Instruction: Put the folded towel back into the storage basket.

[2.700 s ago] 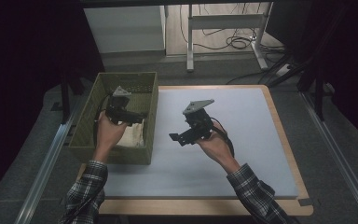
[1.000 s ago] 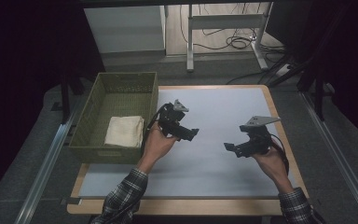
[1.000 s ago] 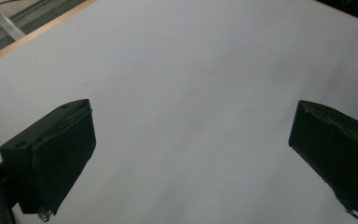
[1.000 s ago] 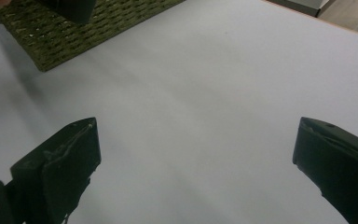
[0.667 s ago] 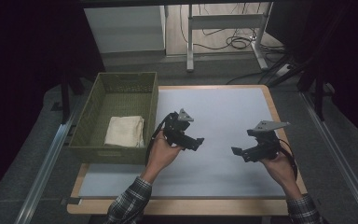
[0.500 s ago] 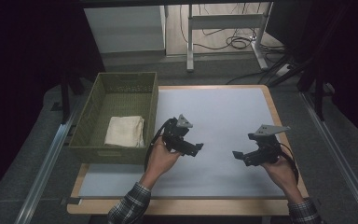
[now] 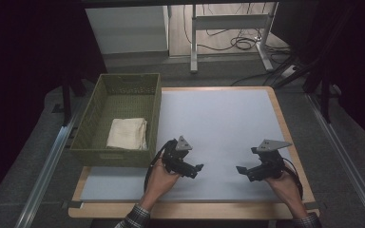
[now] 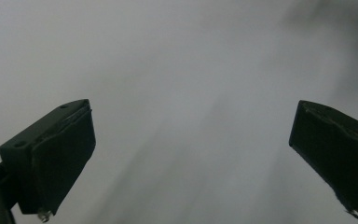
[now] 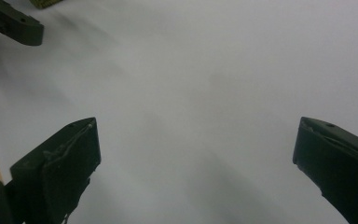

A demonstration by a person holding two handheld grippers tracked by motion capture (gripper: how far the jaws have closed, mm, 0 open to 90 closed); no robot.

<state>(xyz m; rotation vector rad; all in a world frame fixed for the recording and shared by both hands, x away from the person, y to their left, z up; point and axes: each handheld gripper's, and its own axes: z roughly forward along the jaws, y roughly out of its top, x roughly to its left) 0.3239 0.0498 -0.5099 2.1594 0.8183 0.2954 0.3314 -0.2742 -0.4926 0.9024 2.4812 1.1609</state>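
A folded cream cloth point(image 7: 127, 133) lies inside the green woven basket point(image 7: 86, 124) at the table's left. My left gripper point(image 7: 196, 169) rests low over the pale mat point(image 7: 218, 118), just right of the basket's near corner, pointing right. Its jaws stand wide open with bare mat between them point(image 8: 191, 158). My right gripper point(image 7: 242, 170) sits near the mat's front right, pointing left toward the other one. It is open too, with nothing between its jaws point(image 9: 196, 163). A jaw of the left gripper point(image 9: 14, 25) shows at the top left of the right gripper view.
The mat lies on a wooden table point(image 7: 285, 118) with a taped front edge. A metal rail point(image 7: 43, 175) runs along the floor on the left. Behind the table are a white cabinet point(image 7: 128, 28), a metal frame and cables point(image 7: 237, 42).
The left hand has come out of the basket, leaving the cloth there, and both grippers have dropped back toward the front edge. In the last half second they barely moved.
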